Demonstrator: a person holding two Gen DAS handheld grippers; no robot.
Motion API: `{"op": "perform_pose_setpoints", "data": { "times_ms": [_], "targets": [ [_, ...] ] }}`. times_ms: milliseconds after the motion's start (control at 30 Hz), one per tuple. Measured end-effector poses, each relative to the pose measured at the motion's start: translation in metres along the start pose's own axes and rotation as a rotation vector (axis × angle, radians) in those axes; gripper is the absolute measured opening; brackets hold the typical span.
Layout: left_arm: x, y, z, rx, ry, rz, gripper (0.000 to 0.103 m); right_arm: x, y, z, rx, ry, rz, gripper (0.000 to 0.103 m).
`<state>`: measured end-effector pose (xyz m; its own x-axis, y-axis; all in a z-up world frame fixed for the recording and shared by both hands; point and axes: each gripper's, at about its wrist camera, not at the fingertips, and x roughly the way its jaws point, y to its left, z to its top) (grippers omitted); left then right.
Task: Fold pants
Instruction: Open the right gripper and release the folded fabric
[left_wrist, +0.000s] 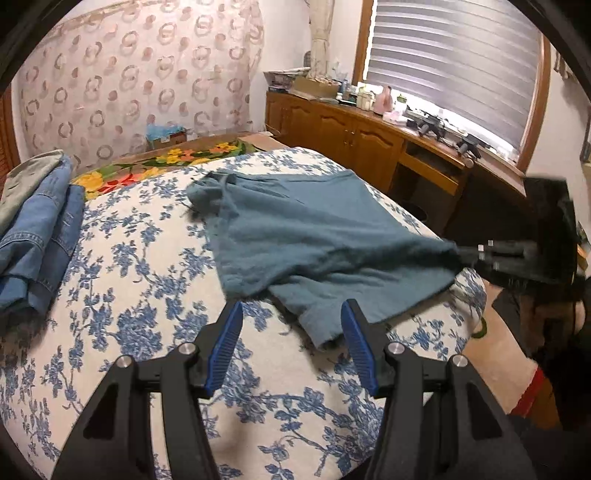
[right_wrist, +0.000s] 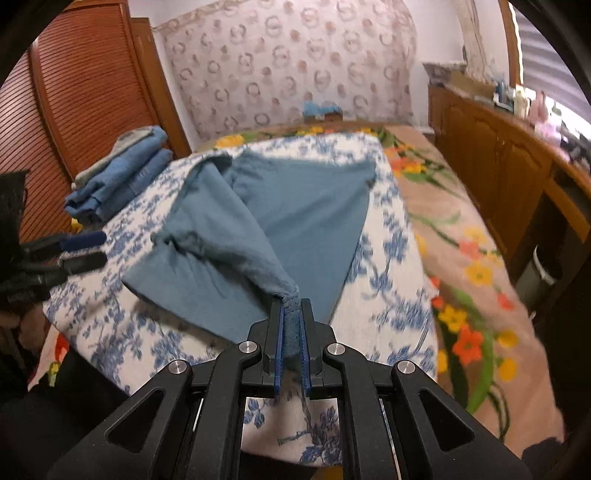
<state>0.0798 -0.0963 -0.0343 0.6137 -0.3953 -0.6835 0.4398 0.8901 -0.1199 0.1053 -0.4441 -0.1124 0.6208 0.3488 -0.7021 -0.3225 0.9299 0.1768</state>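
Teal pants (left_wrist: 314, 236) lie spread on a white bedcover with blue flowers (left_wrist: 147, 332). My left gripper (left_wrist: 291, 314) hovers open just in front of the near hem, nothing between its blue pads. In the left wrist view my right gripper (left_wrist: 458, 254) pinches the pants' right corner and pulls it into a point off the bed's edge. In the right wrist view that gripper (right_wrist: 291, 306) is shut on a bunched edge of the pants (right_wrist: 258, 229), the cloth lifted into a ridge. The left gripper (right_wrist: 88, 249) shows at the far left there.
Folded blue denim clothes (left_wrist: 37, 240) are stacked at the bed's left side. A floral blanket (right_wrist: 469, 258) lies under the cover. A wooden cabinet (left_wrist: 351, 136) with clutter runs along the window on the right. A slatted wooden door (right_wrist: 81, 99) stands behind the stack.
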Motion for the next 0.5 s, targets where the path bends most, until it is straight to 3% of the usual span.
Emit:
{"op": "perform_pose_setpoints", "data": {
  "times_ms": [133,367,500],
  "targets": [
    [0.001,0.006,0.001,-0.018,-0.011,0.028,0.054,0.004,-0.001,-0.005,0.01,0.009,-0.006,0.006],
    [0.004,0.022,-0.003,-0.052,-0.018,0.082,0.054,-0.007,-0.006,-0.004,0.02,-0.027,-0.016,0.024],
    [0.001,0.033,-0.004,-0.075,-0.029,0.107,0.054,-0.018,-0.006,0.003,0.017,-0.068,-0.021,0.027]
  ]
}}
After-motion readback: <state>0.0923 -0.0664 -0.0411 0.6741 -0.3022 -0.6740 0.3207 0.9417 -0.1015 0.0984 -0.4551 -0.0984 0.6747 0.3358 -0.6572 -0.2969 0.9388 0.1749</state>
